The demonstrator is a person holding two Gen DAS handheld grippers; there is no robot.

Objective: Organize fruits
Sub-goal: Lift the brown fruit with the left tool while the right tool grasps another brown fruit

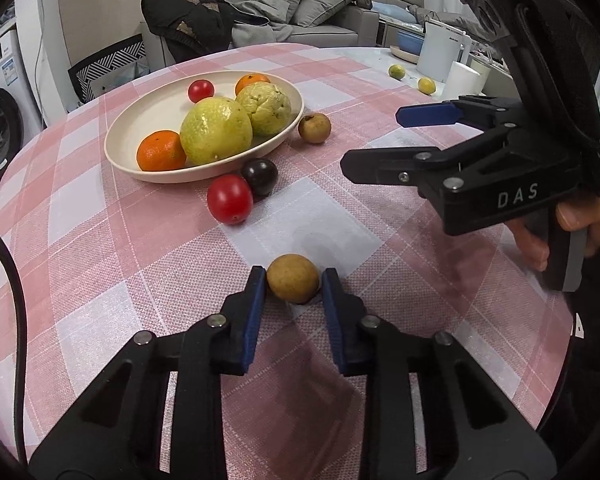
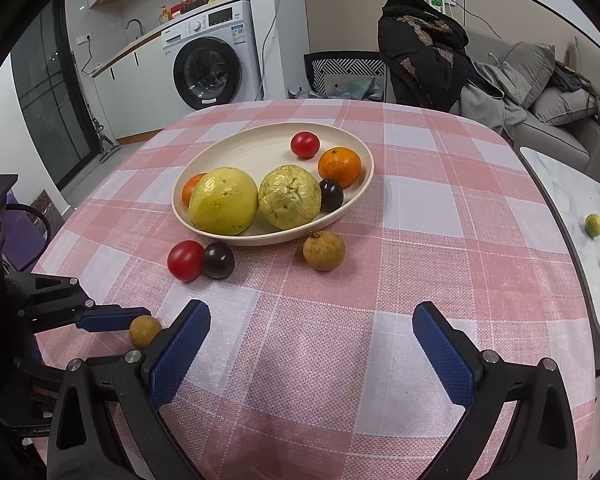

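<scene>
Now the left gripper [image 1: 293, 282] brackets a small brown fruit [image 1: 293, 284] on the checked tabletop [image 1: 400, 248].
Its blue ribbed fingers [image 1: 256, 304] sit right at the round, matte-skinned fruit on either side, though whether they press it I cannot tell; open woven cloth lies all around, well short of the tabletop's rounded near edge. Further off, a smooth oval cream plate [image 2: 260, 148] carries two bumpy yellow-green fruits, oranges, a tomato and a dark plum, while a glossy red tomato [image 2: 185, 260], a dark plum [image 2: 218, 260] and a second brown fruit [image 2: 324, 250] rest just beside its rim. The right gripper [image 2: 312, 320] hovers level over bare cloth, fingers spread wide, nothing between.
</scene>
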